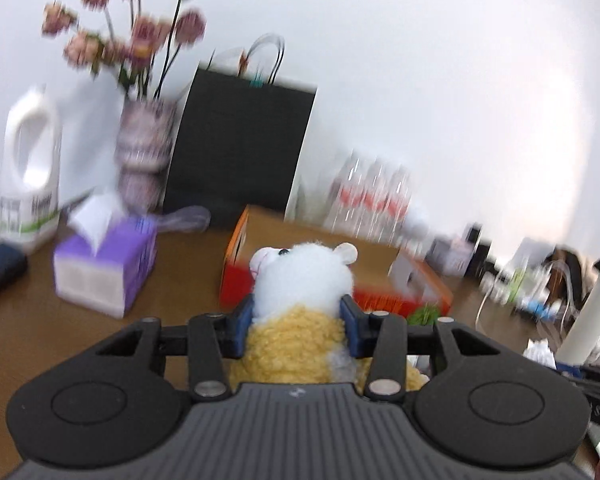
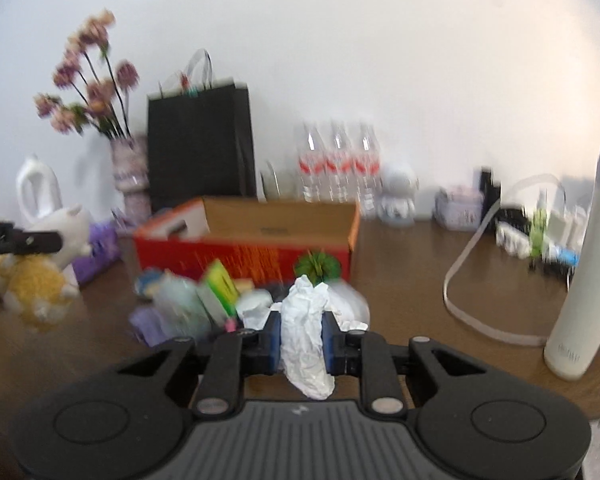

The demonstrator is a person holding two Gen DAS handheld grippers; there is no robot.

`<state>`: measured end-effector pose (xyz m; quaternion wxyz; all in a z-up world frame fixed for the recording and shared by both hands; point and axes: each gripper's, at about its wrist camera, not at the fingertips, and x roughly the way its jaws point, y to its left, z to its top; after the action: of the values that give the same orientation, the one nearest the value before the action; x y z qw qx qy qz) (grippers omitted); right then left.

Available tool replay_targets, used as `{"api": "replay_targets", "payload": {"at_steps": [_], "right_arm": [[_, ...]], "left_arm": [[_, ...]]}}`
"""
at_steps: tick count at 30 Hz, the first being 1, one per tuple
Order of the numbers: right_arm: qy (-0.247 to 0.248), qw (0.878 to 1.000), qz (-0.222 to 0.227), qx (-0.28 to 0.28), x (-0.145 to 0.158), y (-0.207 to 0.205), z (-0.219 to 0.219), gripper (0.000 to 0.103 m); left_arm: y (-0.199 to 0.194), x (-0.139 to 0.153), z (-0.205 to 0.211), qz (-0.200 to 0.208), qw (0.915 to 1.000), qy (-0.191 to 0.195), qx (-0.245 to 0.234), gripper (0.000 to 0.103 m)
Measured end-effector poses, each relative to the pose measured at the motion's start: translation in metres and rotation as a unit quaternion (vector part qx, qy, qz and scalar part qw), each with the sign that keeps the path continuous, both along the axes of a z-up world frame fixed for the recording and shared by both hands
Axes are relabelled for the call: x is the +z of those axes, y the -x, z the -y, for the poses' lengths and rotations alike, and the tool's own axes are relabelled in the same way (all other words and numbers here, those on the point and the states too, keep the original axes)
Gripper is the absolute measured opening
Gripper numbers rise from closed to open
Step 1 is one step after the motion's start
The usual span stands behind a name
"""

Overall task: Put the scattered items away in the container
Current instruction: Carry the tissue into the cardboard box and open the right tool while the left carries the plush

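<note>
Cardboard box (image 2: 284, 220): open-topped, orange-red front, mid-table; the container.
Plush sheep (image 1: 300, 304): clamped in the left gripper (image 1: 298, 328), clear of the table, box just ahead.
Crumpled paper (image 2: 306, 336): pinched in the right gripper (image 2: 300, 336), before the remaining clutter pile (image 2: 204, 296).
Step, judged: carry phase. Next: bring both over the box opening, then release.

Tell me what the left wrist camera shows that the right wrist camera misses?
Only the left wrist view shows the left claw shut on the plush toy from behind, and a tissue sheet sticking out of the purple tissue box. Only the right shows crumpled white paper in the right claw and a tall white bottle. Both show the orange box, black bag and flowers.
</note>
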<state>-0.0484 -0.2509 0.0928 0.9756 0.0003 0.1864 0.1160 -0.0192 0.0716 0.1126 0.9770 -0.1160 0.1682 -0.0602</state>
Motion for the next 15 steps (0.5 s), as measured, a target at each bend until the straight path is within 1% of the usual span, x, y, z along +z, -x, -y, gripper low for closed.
{"api": "replay_targets", "payload": {"at_steps": [3,6,8,11,13,15], "right_arm": [[-0.008,0.999,0.045,0.0,0.03,-0.002,-0.001,0.019],[-0.011,0.997,0.074,0.005,0.051,-0.006,-0.003,0.019],[-0.014,0.997,0.077,0.013,0.057,-0.017,-0.006,0.019],[-0.012,0.998,0.066,0.015,0.063,-0.05,-0.01,0.019],[-0.014,0.997,0.072,0.012,0.071,-0.072,-0.01,0.019],[-0.013,0.997,0.072,0.01,0.078,-0.097,-0.01,0.019]], "left_arm": [[-0.018,0.024,-0.001,0.024,0.9997,-0.005,0.008,0.045],[-0.025,0.035,-0.001,0.04,0.9991,0.009,0.01,0.045],[-0.035,0.036,-0.001,0.041,0.999,0.015,0.008,0.045],[-0.059,0.042,-0.003,0.04,0.999,0.011,0.012,0.045],[-0.072,0.05,-0.003,0.051,0.9986,0.006,0.011,0.045],[-0.093,0.058,-0.002,0.057,0.9984,-0.005,0.007,0.045]]}}
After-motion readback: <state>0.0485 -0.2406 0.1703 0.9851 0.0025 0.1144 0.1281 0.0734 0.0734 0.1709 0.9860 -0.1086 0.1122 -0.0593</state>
